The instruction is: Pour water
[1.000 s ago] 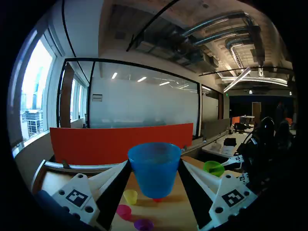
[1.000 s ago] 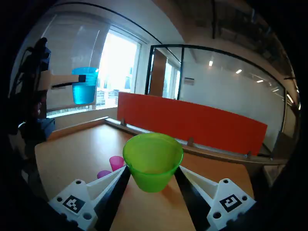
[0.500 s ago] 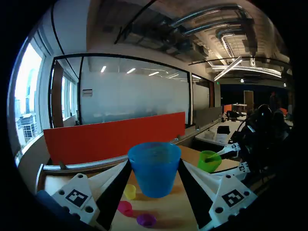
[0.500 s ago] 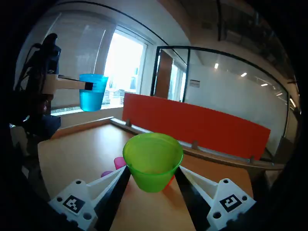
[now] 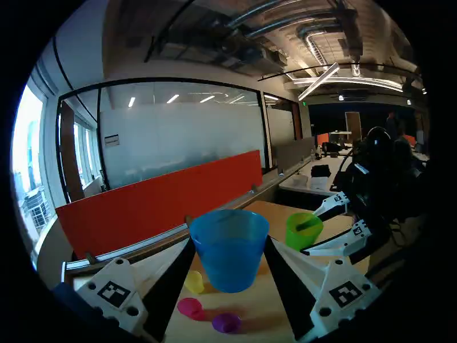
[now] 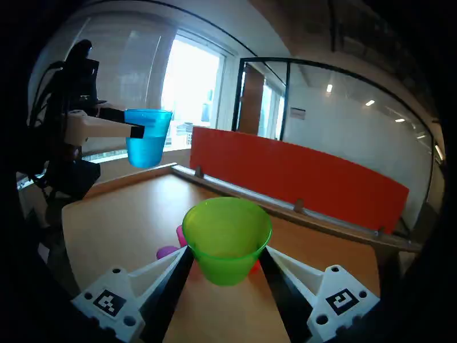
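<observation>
left gripper (image 5: 229, 251) fingers clamped on blue cup (image 5: 229, 249), right gripper (image 6: 227, 251) fingers clamped on green cup (image 6: 227, 239), both above the bench (image 6: 120, 220)

The blue cup (image 6: 147, 146), held in the left tongs (image 5: 229, 247), has drifted rightwards and a little lower in the right gripper view, and looks larger. In the left gripper view the right tongs (image 5: 305, 233) with the green cup (image 5: 303, 230) have come nearer and sit higher, closer beside the blue cup. The orange screen (image 5: 160, 200) now slants, and the window (image 5: 25, 171) has slid towards the edge.
</observation>
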Action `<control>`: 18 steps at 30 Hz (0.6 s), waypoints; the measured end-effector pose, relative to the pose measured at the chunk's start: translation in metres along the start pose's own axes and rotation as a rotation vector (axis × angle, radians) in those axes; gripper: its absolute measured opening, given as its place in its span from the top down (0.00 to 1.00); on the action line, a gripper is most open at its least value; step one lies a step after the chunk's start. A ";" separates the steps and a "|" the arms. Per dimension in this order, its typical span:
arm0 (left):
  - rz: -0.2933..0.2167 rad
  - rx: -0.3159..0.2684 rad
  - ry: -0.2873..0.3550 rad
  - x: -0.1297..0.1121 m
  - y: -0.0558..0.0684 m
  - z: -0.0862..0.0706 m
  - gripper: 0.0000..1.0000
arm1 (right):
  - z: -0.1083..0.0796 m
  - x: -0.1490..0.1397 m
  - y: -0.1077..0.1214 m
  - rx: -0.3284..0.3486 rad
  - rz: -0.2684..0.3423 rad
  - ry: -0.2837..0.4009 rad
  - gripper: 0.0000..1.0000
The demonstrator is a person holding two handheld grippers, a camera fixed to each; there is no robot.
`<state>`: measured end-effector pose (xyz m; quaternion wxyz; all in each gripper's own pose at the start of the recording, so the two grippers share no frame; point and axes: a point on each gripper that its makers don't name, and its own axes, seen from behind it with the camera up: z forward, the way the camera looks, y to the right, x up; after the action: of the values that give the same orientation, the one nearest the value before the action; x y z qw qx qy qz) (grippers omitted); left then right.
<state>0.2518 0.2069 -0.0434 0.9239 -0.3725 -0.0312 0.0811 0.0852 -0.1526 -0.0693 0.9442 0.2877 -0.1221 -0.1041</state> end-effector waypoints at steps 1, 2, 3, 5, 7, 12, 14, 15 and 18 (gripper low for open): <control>0.005 -0.005 -0.004 -0.001 0.001 0.001 0.16 | 0.000 -0.002 -0.001 0.005 0.003 -0.011 0.16; 0.009 -0.009 -0.007 -0.002 0.001 0.002 0.16 | 0.001 -0.003 -0.001 0.010 0.006 -0.020 0.17; 0.014 -0.014 -0.011 -0.003 0.002 0.003 0.16 | 0.001 -0.005 -0.002 0.015 0.008 -0.029 0.17; 0.024 -0.025 -0.018 -0.005 0.003 0.005 0.16 | 0.001 -0.006 -0.004 0.029 0.011 -0.044 0.16; 0.034 -0.038 -0.025 -0.007 0.005 0.007 0.16 | 0.001 -0.007 -0.007 0.044 0.015 -0.060 0.16; 0.065 -0.072 -0.047 -0.013 0.010 0.012 0.16 | 0.000 -0.007 -0.013 0.082 0.018 -0.091 0.17; 0.083 -0.088 -0.057 -0.016 0.012 0.014 0.16 | 0.000 -0.008 -0.016 0.099 0.017 -0.104 0.16; 0.091 -0.095 -0.062 -0.017 0.013 0.014 0.16 | 0.000 -0.008 -0.017 0.107 0.017 -0.110 0.16; 0.111 -0.116 -0.077 -0.020 0.017 0.017 0.16 | 0.000 -0.010 -0.021 0.132 0.016 -0.125 0.16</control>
<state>0.2284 0.2271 -0.0424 0.8929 -0.4234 -0.0504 0.1446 0.0729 -0.1668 -0.0829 0.9146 0.3410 -0.1899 -0.1059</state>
